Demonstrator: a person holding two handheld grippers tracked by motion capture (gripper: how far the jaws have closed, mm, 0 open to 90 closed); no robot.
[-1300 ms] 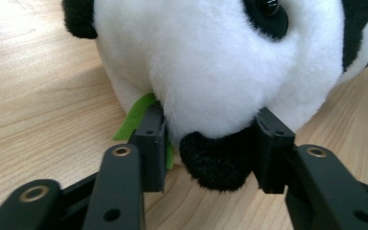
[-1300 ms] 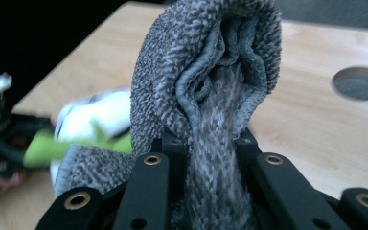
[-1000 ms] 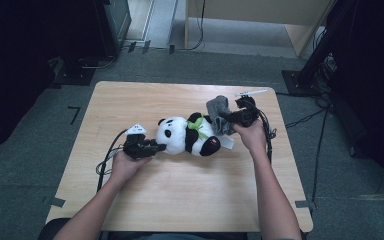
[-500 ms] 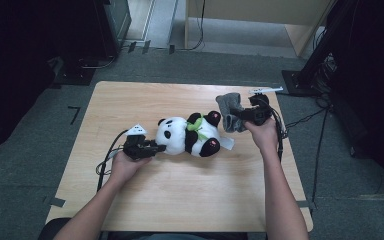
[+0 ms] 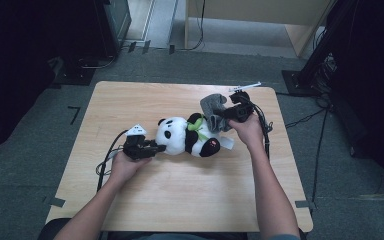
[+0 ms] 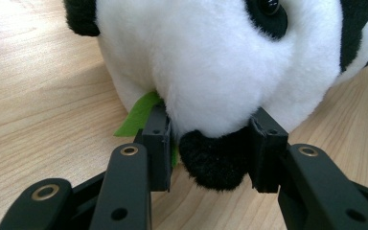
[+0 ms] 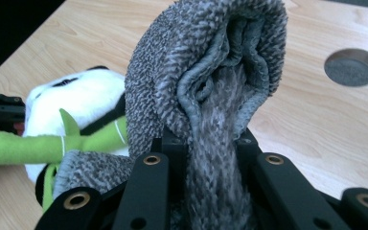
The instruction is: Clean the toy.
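Plush pandas: one, a black-and-white panda toy [image 5: 187, 136] lying on its side near the middle of the tabletop [image 5: 180, 200], head toward 9 o'clock and feet toward 3 o'clock.
Grey knit pieces: one, a grey knitted cloth [image 5: 214, 107] at about 1 o'clock from the panda toy, held up off the wood just beside the toy's legs.
Green felt parts: one green stalk with leaves [image 7: 52, 143] lies across the toy's chest (seen blurred in the right gripper view); a green leaf tip [image 6: 136, 115] pokes out under the chin in the left gripper view.
Hand-held grippers: two, one in each hand.
Left hand-held gripper [image 5: 150, 148]: at 9 o'clock of the toy, jaws partly apart and pressed on either side of the panda's muzzle, with the black nose [image 6: 213, 163] between the pads (the plush bulges over them).
Right hand-held gripper [image 5: 223, 116]: at 3 o'clock of the toy, jaws drawn nearly together and clamped on the grey knitted cloth, whose folded bulk rises above the jaws.
Round hole [image 7: 353, 67]: one, in the tabletop beyond the cloth.
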